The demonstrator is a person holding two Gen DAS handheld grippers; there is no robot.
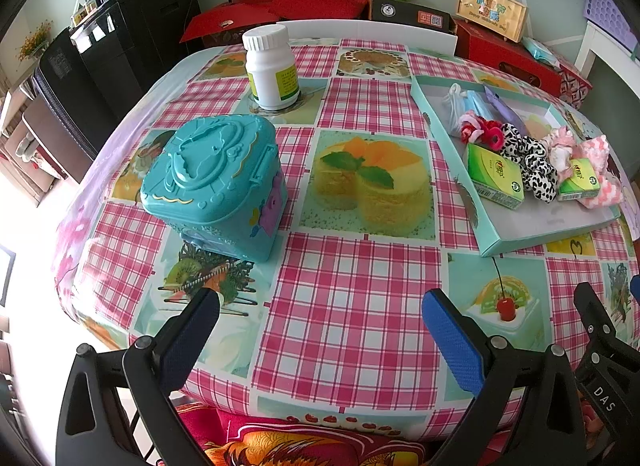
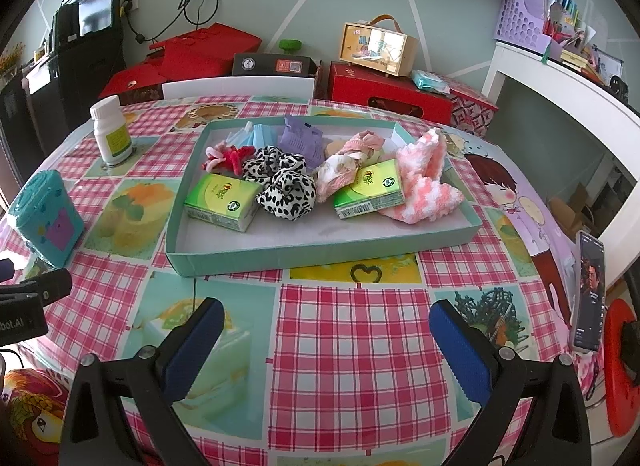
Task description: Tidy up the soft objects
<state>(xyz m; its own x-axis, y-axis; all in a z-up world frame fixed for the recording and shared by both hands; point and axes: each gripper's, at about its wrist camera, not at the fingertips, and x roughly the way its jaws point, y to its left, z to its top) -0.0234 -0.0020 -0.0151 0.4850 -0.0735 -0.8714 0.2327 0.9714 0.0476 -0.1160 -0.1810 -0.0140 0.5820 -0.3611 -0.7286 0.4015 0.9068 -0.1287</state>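
both your grippers, left (image 1: 320, 330) and right (image 2: 326, 336), hang wide open, holding nothing. scrunchies (image 2: 280, 181), tissue packs (image 2: 222, 201) and what looks like a mask sit in the tray (image 2: 320, 252), beside the teal box (image 1: 216, 181).

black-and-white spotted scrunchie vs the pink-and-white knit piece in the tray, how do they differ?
Pattern: the spotted scrunchie is white with black blotches; the knit piece has pink and white bands.
Shape: the scrunchie bunches into ruffled loops; the knit piece lies in fuzzy folds.
Place: the scrunchie lies mid-tray between the two green boxes, and the knit piece sits at the right end, against the right green box.
Both are soft and lie inside the teal tray.
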